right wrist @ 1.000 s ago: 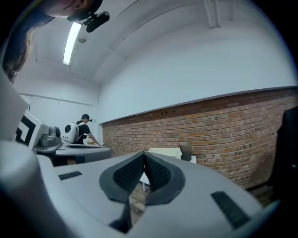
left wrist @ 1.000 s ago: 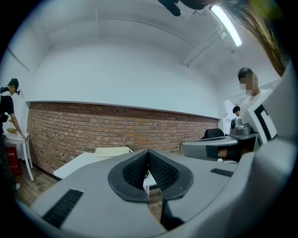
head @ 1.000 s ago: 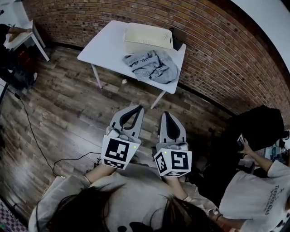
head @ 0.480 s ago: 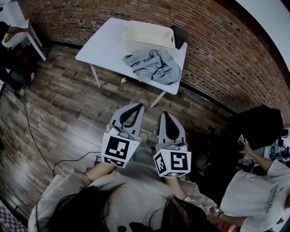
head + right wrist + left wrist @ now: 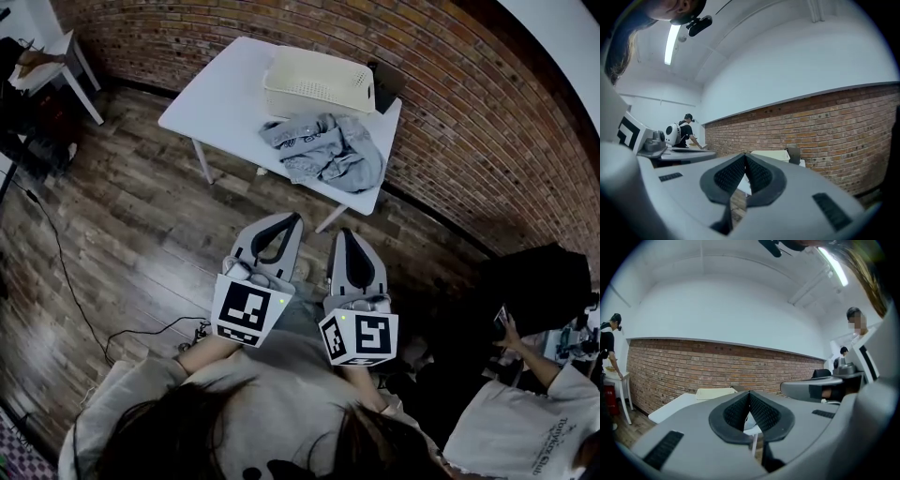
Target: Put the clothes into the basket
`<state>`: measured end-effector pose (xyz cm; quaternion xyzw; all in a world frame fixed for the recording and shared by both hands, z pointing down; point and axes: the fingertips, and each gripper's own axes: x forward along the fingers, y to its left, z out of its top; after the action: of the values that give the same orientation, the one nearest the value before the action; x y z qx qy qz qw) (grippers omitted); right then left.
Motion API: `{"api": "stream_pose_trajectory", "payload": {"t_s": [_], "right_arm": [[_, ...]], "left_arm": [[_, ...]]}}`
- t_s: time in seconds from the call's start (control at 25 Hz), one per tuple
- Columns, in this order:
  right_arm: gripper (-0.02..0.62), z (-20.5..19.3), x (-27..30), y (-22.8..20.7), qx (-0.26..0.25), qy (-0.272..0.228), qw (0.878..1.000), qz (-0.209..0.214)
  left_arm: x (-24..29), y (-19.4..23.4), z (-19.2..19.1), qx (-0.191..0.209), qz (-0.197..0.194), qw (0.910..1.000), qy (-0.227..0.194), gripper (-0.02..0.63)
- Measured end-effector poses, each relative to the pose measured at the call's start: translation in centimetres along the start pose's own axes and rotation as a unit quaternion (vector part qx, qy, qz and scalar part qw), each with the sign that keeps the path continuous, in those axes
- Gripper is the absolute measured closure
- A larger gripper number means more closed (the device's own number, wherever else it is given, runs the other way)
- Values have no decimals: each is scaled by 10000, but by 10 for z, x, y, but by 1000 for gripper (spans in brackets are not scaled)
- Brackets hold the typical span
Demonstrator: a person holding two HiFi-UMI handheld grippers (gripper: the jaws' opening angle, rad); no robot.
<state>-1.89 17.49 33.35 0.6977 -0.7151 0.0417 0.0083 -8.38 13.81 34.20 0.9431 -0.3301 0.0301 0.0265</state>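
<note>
A crumpled grey garment [image 5: 324, 150] lies on a white table [image 5: 216, 103] by the brick wall. Behind it on the table stands a cream basket [image 5: 317, 81], also in the left gripper view [image 5: 715, 393] and the right gripper view [image 5: 774, 155]. My left gripper [image 5: 292, 219] and right gripper [image 5: 344, 234] are side by side over the wooden floor, well short of the table. Both point level toward it, shut with nothing between their fingers.
A dark box [image 5: 385, 89] sits at the table's far right corner. A second white table [image 5: 66, 56] stands far left with a person beside it [image 5: 608, 345]. Another person [image 5: 525, 412] sits at the right. A cable [image 5: 70, 291] runs over the floor.
Both grippers have come forward toward the table together, staying shut. The table, the clothes and the basket sit a little nearer and more to the right in the head view.
</note>
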Motion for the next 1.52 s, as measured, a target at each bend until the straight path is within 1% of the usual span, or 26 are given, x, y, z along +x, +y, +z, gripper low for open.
{"api": "stream_pose_trajectory", "payload": {"t_s": [0.36, 0.44, 0.6, 0.72, 0.92, 1.04, 1.12, 1.24, 1.32, 1.44, 1.48, 1.52], "right_arm": [[589, 0, 81, -65, 57, 142, 9996, 239], [589, 2, 103, -84, 46, 172, 9993, 314], [589, 4, 150, -111, 27, 195, 9980, 597], [589, 4, 180, -138, -20, 292, 9969, 730], [589, -2, 219, -161, -12, 403, 9950, 913], [589, -9, 236, -166, -12, 528, 9937, 987], [589, -13, 244, -167, -20, 605, 9930, 1018], [589, -25, 251, -166, 14, 717, 9920, 1040], [589, -39, 251, -168, 1, 928, 9901, 1057], [573, -54, 254, -167, -24, 1190, 9857, 1190], [546, -58, 257, -167, -21, 1260, 9844, 1225], [498, -63, 259, -168, -12, 1332, 9832, 1251]], "left_arm": [[99, 18, 5, -16, 124, 9999, 42, 601], [126, 25, 7, -27, 189, 9998, 25, 601], [172, 43, 13, 112, 345, 9993, 57, 601], [209, 54, 12, 48, 512, 9986, 154, 601], [246, 71, 10, 8, 590, 9981, 185, 601], [260, 80, 1, -77, 560, 9979, 320, 601], [266, 84, -6, -55, 491, 9977, 468, 601], [273, 89, -29, 55, 318, 9947, 976, 601], [275, 91, -49, -89, 232, 9914, 1289, 601], [276, 96, -68, -268, 61, 9881, 1516, 601], [276, 98, -72, -331, -7, 9872, 1560, 577], [278, 100, -76, -432, -97, 9861, 1603, 517]]}}
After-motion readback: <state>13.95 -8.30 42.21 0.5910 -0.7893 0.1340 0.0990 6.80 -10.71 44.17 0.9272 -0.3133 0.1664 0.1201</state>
